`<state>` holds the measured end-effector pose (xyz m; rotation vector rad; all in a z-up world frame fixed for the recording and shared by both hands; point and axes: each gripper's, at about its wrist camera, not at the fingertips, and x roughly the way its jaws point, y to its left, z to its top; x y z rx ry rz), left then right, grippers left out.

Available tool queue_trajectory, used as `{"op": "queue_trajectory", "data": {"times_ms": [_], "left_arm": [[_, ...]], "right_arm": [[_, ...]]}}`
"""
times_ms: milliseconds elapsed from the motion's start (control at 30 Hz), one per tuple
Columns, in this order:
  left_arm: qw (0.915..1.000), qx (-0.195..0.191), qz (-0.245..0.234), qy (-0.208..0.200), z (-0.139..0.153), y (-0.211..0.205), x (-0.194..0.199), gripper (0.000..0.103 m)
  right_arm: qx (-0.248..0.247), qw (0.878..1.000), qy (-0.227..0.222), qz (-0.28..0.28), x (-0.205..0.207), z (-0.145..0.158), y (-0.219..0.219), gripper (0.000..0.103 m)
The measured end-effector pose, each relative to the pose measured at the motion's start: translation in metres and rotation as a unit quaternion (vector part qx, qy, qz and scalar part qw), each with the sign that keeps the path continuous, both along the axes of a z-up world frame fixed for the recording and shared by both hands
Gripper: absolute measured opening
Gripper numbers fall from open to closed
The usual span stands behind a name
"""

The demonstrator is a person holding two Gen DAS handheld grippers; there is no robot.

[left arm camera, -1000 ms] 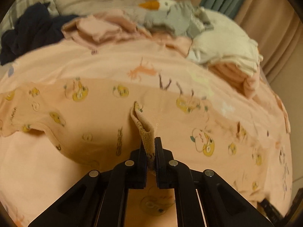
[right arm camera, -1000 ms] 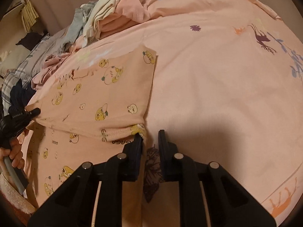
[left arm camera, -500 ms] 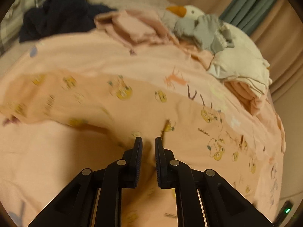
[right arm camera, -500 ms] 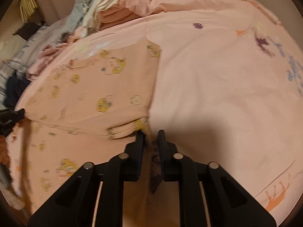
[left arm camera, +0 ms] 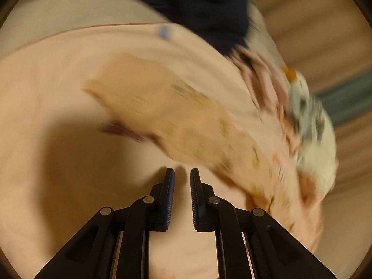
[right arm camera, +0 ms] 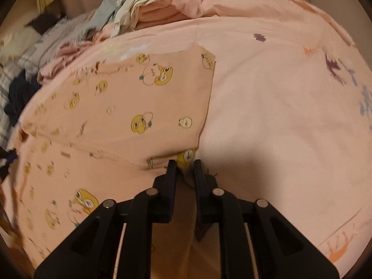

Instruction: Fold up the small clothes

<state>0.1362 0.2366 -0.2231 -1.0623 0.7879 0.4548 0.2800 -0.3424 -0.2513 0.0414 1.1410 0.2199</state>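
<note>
A peach garment [right arm camera: 130, 107] with yellow cartoon prints lies partly folded on the pink bed sheet [right arm camera: 279, 107]. My right gripper [right arm camera: 184, 165] stands at the garment's near right corner with the jaws a little apart and cloth between the pads. In the blurred left wrist view the same garment [left arm camera: 176, 118] lies ahead and to the right. My left gripper [left arm camera: 182, 174] is open and empty, just above the bare sheet [left arm camera: 58, 174], short of the garment's edge.
A pile of clothes [right arm camera: 148, 4] sits at the back of the bed, with pink, cream and grey pieces. A dark navy garment [left arm camera: 202, 7] lies at the far side. Curtains [left arm camera: 330, 53] hang beyond the bed.
My left gripper let go of the garment's edge, opened and swung left, away from the cloth. My right gripper stayed at the near corner, its jaws slightly wider.
</note>
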Motion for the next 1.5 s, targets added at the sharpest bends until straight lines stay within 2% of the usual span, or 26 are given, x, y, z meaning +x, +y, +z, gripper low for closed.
{"op": "queue_trajectory", "data": {"times_ms": [33, 67, 167, 233, 267, 333, 400, 533, 600, 633, 667, 733, 767, 833, 900, 967, 1000, 1033, 1100, 1200, 1333, 1367, 1400, 1433, 1467, 1500], "left_arm": [[0.9993, -0.028, 0.025, -0.006, -0.005, 0.012, -0.009, 0.023], [0.9979, -0.049, 0.037, -0.018, -0.008, 0.018, -0.013, 0.027], [0.9829, -0.148, 0.067, -0.086, -0.025, 0.039, -0.024, 0.030], [0.9717, -0.190, 0.083, -0.113, -0.035, 0.045, -0.027, 0.034], [0.9669, -0.206, 0.085, -0.124, -0.040, 0.047, -0.027, 0.034], [0.9625, -0.220, 0.086, -0.133, -0.043, 0.051, -0.025, 0.034], [0.9620, -0.217, 0.085, -0.143, -0.043, 0.053, -0.019, 0.034], [0.9767, -0.155, 0.077, -0.126, -0.036, 0.050, 0.001, 0.032], [0.9864, -0.112, 0.067, -0.100, -0.031, 0.053, 0.008, 0.018], [0.9921, -0.077, 0.067, -0.073, -0.028, 0.055, 0.002, 0.006], [0.9951, -0.043, 0.068, -0.058, -0.024, 0.051, 0.004, 0.005], [0.9960, -0.010, 0.077, -0.044, -0.019, 0.050, 0.003, 0.005], [0.9956, -0.006, 0.082, -0.045, -0.015, 0.047, 0.004, 0.003], [0.9954, 0.002, 0.071, -0.064, -0.004, 0.041, 0.008, 0.003], [0.9949, 0.042, 0.063, -0.068, 0.013, 0.032, 0.015, 0.003], [0.9881, 0.136, 0.057, -0.045, 0.039, 0.007, 0.024, 0.003], [0.9843, 0.166, 0.047, -0.038, 0.046, -0.005, 0.032, 0.003], [0.9815, 0.184, 0.031, -0.044, 0.053, -0.018, 0.038, 0.003], [0.9779, 0.196, -0.011, -0.073, 0.064, -0.044, 0.049, 0.003], [0.9657, 0.216, -0.091, -0.113, 0.081, -0.100, 0.066, 0.003], [0.9315, 0.254, -0.227, -0.128, 0.096, -0.200, 0.100, 0.003], [0.9151, 0.278, -0.264, -0.125, 0.100, -0.239, 0.107, 0.003], [0.9068, 0.287, -0.282, -0.124, 0.102, -0.259, 0.113, 0.003], [0.8934, 0.295, -0.316, -0.124, 0.102, -0.289, 0.117, 0.003], [0.8857, 0.290, -0.341, -0.125, 0.098, -0.314, 0.121, 0.003], [0.8855, 0.283, -0.349, -0.118, 0.094, -0.325, 0.122, 0.003]], "right_arm": [[0.003, 1.000, -0.002, -0.004, -0.001, -0.001, -0.001, 0.016], [0.005, 1.000, -0.002, -0.008, -0.001, -0.002, -0.001, 0.016], [0.008, 1.000, -0.001, -0.017, 0.000, -0.002, -0.001, 0.018], [0.004, 1.000, -0.003, -0.018, 0.002, -0.002, 0.001, 0.020], [0.002, 1.000, -0.005, -0.017, 0.002, -0.002, 0.003, 0.021], [-0.004, 1.000, -0.010, -0.015, 0.000, -0.002, 0.004, 0.023], [-0.012, 1.000, -0.014, -0.011, -0.001, -0.002, 0.006, 0.023], [-0.021, 1.000, -0.022, 0.001, -0.001, -0.003, 0.009, 0.024], [-0.019, 1.000, -0.023, 0.004, 0.000, -0.003, 0.008, 0.025], [-0.017, 1.000, -0.023, 0.005, 0.001, -0.003, 0.007, 0.025], [-0.016, 1.000, -0.023, 0.005, 0.001, -0.003, 0.007, 0.026], [-0.015, 1.000, -0.026, 0.005, 0.001, -0.004, 0.008, 0.027], [-0.018, 0.999, -0.027, 0.007, 0.002, -0.004, 0.008, 0.027], [-0.020, 0.999, -0.026, 0.008, 0.002, -0.003, 0.009, 0.027], [-0.017, 0.999, -0.025, 0.008, 0.002, -0.003, 0.008, 0.027], [-0.013, 1.000, -0.023, 0.003, 0.003, -0.003, 0.008, 0.027], [-0.013, 1.000, -0.023, 0.003, 0.003, -0.003, 0.008, 0.028], [-0.015, 1.000, -0.023, 0.005, 0.003, -0.004, 0.009, 0.029], [-0.019, 1.000, -0.023, 0.009, 0.003, -0.003, 0.009, 0.030], [-0.010, 1.000, -0.021, 0.010, 0.004, -0.003, 0.006, 0.030], [0.026, 1.000, -0.010, 0.004, 0.005, -0.003, 0.000, 0.034], [0.034, 0.999, -0.005, 0.003, 0.006, -0.003, -0.002, 0.034], [0.044, 0.999, -0.001, 0.000, 0.005, -0.003, -0.004, 0.034], [0.056, 0.998, 0.005, -0.002, 0.005, -0.003, -0.007, 0.034], [0.068, 0.998, 0.013, -0.007, 0.005, -0.002, -0.009, 0.035], [0.077, 0.997, 0.018, -0.011, 0.005, -0.002, -0.011, 0.036]]}}
